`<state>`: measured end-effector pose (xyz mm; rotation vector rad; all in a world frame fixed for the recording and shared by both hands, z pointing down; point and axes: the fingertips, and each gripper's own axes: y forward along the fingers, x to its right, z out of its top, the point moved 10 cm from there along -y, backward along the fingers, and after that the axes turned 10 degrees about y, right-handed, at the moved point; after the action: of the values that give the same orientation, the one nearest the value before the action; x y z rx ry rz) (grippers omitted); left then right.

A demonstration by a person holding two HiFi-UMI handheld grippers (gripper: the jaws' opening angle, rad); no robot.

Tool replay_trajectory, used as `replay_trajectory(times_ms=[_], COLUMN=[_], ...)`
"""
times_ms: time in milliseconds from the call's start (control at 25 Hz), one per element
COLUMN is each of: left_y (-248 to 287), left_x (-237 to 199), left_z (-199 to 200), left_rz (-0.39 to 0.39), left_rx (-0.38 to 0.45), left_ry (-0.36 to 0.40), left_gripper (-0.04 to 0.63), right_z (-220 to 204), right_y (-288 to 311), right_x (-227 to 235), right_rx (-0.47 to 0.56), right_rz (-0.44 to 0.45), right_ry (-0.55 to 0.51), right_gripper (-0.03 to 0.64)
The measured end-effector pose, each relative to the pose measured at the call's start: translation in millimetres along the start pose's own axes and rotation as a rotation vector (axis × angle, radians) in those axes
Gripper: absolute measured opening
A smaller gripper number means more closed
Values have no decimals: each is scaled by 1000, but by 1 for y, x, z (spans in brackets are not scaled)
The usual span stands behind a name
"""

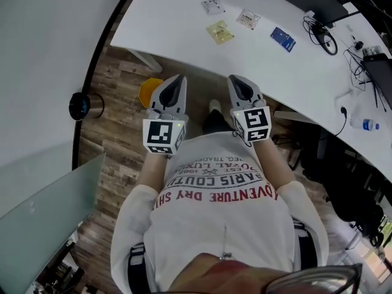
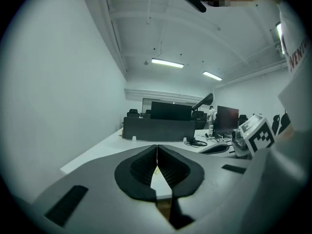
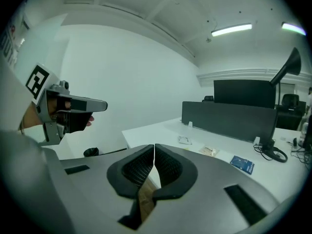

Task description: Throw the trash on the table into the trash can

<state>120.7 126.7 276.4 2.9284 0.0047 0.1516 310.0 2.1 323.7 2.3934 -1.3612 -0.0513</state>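
Both claws are held in front of the person's chest over the wooden floor (image 1: 116,127), short of the tabletop's (image 1: 171,17) near edge. The left claw (image 1: 178,79) has its jaws pressed together with nothing between them; the left gripper view shows the two black pads meeting at the tip (image 2: 157,149). The right claw (image 1: 235,78) is the same, jaws together and empty (image 3: 154,147). They sit side by side and apart, both pointing at the tabletop.

The trash is all on the white tabletop, toward its left end and back from the near edge:
- A clear wrapper (image 1: 213,5) lies farthest left.
- A second clear wrapper (image 1: 248,19) is to its right.
- A yellow packet (image 1: 220,32) lies nearest the near edge, between those two.
- A blue packet (image 1: 283,39) is farthest right of the group.

None of the pieces touch each other, and neither claw touches any of them. The right gripper view shows three of them flat on the tabletop.

A yellow container (image 1: 150,92) stands on the floor just under the tabletop's near edge, next to the left claw's tip. A black round container (image 1: 82,106) sits farther left by the white wall; I cannot tell which of the two is the trash can.

A black cable coil (image 1: 320,32) and a plastic bottle (image 1: 369,125) are toward the tabletop's right end.
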Motion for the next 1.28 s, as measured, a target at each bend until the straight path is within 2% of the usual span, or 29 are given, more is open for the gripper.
replay_trajectory(times_ms=[280,480,640,840,880,920,960,1280], left_y=[98,145,168,188,193,198,204,232], left_x=[-23,-34,-46,-62,-66,-70,-74,-91], left_z=[10,-5,-20,-40,-44,-48,-52,-78], left_rz=[53,44,38,1,-11,-24,-37,-113], left_rx=[-47,-120,-166,-220,-230,-238,-244,-289], left_ry=[-22,-60,-69,-116,-124,-133,-141,-174], left_gripper=[23,23,23,23,23,23,23,23], right_z=[38,37,25,10,6,1,-4,-33], right_y=[80,124,158,197,207,218,228,281], right_x=[76,111,116,117,117,116,116,117], right_rx=[-72,-150,-238,-341,-366,-393,-419,-615], right_rz=[90,78,82,75,74,75,74,3], right_ry=[-48,-28,-50,-11,7,27,46,88], right_gripper=[28,28,28,31,63,137,161,173])
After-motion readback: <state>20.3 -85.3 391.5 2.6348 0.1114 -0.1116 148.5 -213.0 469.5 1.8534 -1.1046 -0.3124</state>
